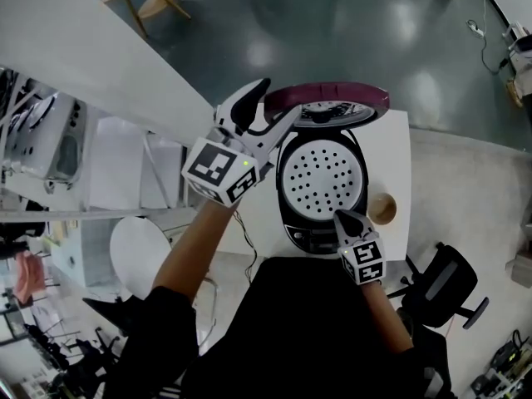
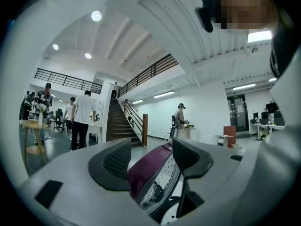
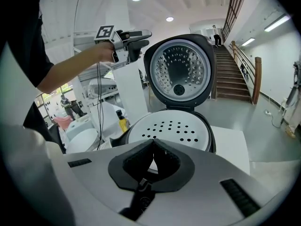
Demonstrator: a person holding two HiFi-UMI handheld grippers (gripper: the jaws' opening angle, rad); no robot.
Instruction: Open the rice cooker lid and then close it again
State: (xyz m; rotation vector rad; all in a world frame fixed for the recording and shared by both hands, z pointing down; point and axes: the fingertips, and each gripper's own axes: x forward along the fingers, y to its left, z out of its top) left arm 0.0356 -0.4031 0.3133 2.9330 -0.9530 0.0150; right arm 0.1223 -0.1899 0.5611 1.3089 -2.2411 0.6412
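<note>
A white worktop bears a round tan object. A black office chair stands near it. A staircase rises across the hall.

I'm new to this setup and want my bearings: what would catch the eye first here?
The rice cooker on the white table has its maroon-rimmed lid standing open, baring a white perforated tray in the pot. The left gripper is at the lid's left edge, fingers apart. The right gripper, shut and empty, hovers by the cooker's front.
</note>
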